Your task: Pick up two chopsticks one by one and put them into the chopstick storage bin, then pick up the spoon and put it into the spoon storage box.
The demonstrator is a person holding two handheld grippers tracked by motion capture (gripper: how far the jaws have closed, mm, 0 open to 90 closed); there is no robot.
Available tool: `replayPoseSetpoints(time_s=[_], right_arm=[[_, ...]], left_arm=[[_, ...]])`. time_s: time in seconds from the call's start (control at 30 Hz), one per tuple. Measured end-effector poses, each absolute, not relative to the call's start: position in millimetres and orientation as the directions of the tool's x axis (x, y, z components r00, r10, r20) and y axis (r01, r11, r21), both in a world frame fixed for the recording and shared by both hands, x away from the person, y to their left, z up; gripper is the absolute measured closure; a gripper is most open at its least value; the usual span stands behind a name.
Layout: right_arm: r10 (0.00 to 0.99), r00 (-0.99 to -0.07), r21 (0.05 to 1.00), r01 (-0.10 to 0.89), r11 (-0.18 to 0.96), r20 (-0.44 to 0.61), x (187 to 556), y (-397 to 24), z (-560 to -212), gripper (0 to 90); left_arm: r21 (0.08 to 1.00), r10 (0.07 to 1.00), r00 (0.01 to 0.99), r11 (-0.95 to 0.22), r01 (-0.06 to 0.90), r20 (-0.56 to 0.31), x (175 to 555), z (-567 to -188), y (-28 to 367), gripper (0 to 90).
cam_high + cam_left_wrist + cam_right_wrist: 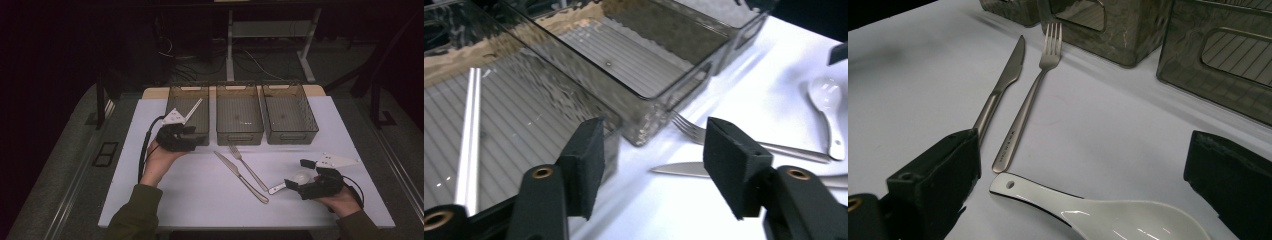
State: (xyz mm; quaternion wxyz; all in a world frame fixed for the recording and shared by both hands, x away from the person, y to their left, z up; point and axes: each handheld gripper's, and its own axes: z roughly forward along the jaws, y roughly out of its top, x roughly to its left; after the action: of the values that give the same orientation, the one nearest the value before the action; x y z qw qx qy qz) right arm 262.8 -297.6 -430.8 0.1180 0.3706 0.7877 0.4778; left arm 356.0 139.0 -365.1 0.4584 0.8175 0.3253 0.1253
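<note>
Spoon (300, 178), white and ceramic, lies on the white table (200, 200) to the right of the fork (246, 167), between the wide-open jaws of the right gripper (296, 174), whose pads do not press on it. Left of the fork lies a knife (241, 177). Beyond the fork's tines, the left gripper (195, 135) hangs at the near end of the left bin (188, 94), its jaws parted about halfway and holding nothing; a pale stick (469, 140) lies inside that bin.

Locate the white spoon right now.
In the high view the white spoon lies on the table's right side, between the right gripper's open fingers, right of the fork.
</note>
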Motion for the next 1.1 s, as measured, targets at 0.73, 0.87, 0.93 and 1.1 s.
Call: replayPoseSetpoints(time_s=[0.73, 0.87, 0.93, 1.1], right_arm=[[0.693, -0.701, 0.841, 0.469, 0.269, 0.169, 263, -298, -431, 2.0], [0.692, -0.703, 0.842, 0.466, 0.271, 0.166, 263, -298, -431, 2.0], [0.693, -0.702, 0.842, 0.466, 0.270, 0.167, 263, -298, -430, 2.0], [0.691, -0.703, 0.841, 0.468, 0.271, 0.168, 263, -298, -431, 2.0]], left_arm=[[0.847, 0.606, 0.794, -0.399, 0.351, -0.044, 284, -407, 149, 8.0], [0.857, 0.598, 0.800, -0.389, 0.339, -0.045, 273, -414, 152, 4.3], [0.859, 0.587, 0.809, -0.391, 0.331, -0.045, 269, -416, 153, 2.6], [0.863, 0.562, 0.824, -0.377, 0.336, -0.075, 264, -424, 156, 0.0]])
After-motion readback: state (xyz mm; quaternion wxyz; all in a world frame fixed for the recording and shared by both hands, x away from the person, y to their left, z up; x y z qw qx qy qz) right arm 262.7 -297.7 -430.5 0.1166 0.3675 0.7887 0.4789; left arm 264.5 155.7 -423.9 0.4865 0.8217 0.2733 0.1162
